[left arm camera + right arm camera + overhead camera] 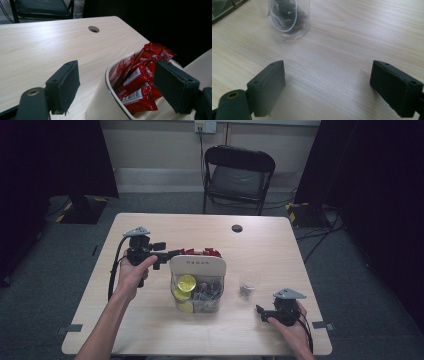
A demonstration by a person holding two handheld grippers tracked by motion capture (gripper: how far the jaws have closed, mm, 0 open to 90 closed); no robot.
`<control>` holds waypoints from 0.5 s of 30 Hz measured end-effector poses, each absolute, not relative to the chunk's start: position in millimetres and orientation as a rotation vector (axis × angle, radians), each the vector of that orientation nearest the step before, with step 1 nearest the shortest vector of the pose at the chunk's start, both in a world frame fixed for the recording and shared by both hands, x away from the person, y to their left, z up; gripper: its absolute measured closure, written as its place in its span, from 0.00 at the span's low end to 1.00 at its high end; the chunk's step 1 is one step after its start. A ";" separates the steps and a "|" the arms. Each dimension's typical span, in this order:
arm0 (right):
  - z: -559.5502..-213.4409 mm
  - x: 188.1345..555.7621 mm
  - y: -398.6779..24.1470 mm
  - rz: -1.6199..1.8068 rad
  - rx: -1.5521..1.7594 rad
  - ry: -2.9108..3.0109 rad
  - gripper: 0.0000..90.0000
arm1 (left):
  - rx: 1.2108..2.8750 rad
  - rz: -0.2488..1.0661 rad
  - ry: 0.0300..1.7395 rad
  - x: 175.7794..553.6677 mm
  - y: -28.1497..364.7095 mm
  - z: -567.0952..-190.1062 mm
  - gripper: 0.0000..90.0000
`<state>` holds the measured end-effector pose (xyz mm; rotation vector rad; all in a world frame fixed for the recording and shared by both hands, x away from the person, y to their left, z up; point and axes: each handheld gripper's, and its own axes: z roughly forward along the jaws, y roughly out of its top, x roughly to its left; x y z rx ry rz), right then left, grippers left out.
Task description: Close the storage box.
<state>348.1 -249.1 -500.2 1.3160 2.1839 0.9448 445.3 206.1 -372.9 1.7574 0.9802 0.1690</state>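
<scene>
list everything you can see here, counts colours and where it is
table: one, light wood, under everything
cable hole: one, dark, far part of the tabletop
container: one, white with a clear front, table centre
packets: several, red, in the container's back compartment
round pieces: about three, yellow, in the clear front, beside dark bits too small to name
cup: one, clear, dark bits inside, right of the container
chair: one, black, beyond the table
left gripper: one, black, open, at the container's back rim
right gripper: one, black, open, low over the table near the cup
</scene>
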 end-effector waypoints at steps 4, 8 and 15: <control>-500.4 348.0 -249.2 0.945 1.315 2.182 0.14 | 1.759 0.160 0.983 442.8 206.1 -375.3 0.23; -500.3 348.0 -249.2 0.945 1.315 2.183 0.14 | 1.772 0.163 0.982 442.8 206.5 -376.3 0.23; -500.3 348.0 -249.2 0.945 1.315 2.184 0.14 | 1.789 0.159 0.971 439.5 206.7 -375.3 0.23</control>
